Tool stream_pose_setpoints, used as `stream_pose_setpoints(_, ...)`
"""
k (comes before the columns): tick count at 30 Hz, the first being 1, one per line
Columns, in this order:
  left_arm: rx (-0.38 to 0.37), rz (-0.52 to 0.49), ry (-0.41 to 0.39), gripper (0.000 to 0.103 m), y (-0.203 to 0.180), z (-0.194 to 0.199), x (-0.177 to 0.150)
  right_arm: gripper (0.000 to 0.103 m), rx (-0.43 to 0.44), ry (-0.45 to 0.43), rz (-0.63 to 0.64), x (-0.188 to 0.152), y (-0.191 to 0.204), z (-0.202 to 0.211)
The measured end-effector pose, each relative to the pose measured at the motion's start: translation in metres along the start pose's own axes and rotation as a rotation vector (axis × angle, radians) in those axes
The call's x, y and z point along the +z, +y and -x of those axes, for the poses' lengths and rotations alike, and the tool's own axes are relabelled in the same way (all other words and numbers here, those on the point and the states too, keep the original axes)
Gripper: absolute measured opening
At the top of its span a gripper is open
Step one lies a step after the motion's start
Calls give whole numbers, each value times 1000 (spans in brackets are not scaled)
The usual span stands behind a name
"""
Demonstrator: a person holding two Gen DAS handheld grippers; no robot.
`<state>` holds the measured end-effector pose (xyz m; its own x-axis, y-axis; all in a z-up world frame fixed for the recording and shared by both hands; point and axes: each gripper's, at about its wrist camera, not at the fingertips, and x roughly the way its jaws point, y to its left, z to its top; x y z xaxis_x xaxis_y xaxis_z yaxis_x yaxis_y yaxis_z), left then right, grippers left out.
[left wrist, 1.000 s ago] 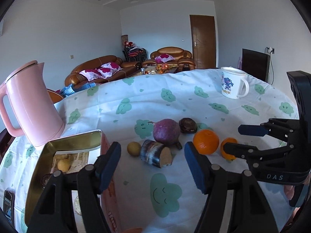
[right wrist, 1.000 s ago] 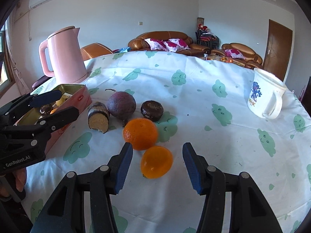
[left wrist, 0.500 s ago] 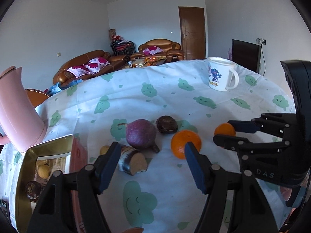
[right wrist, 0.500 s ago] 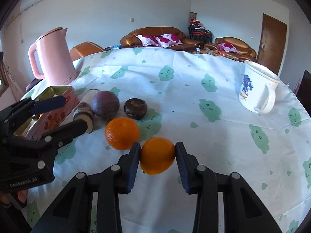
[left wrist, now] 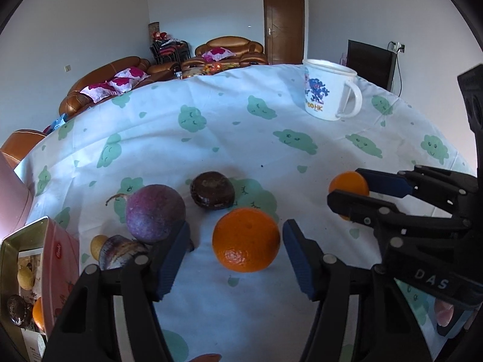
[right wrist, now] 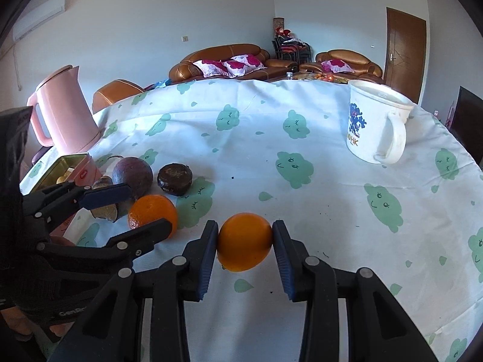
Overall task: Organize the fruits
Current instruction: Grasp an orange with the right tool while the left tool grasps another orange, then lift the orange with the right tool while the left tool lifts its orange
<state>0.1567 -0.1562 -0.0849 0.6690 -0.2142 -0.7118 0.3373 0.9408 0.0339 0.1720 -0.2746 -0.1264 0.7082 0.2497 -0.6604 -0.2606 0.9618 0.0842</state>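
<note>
White mug (right wrist: 372, 126) with blue print, upright on tabletop (right wrist: 302, 211), covered by white cloth with green cloud faces. Pink kettle (right wrist: 62, 114) at far left edge. Brown sofas (right wrist: 223, 60), wooden door (right wrist: 406, 51) behind.

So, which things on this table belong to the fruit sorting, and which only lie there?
For the job:
- orange in the right gripper
- second orange between the closing jaws of the left gripper
- purple fruit
- dark brown fruit
- tin box

Just lying about:
- white mug
- pink kettle
</note>
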Motion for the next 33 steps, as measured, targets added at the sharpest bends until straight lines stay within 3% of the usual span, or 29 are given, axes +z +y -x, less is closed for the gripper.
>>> stream_pose_setpoints(6,7,-35,22,61,-7,-6,1,39,-12,6,-9,1,0,-2)
stream_pose_setpoints(8,-6,-43,45,50,-8,-10,1,39,-24,7,4,1,2,-2)
stream_pose_setpoints(16,-29,2,15,49,0,-4,1,39,-19,-9,3,0,1,1)
stream_pose_setpoints(33,-1,7,-79,49,2,13,0,39,-14,-82,33,-2,6,14)
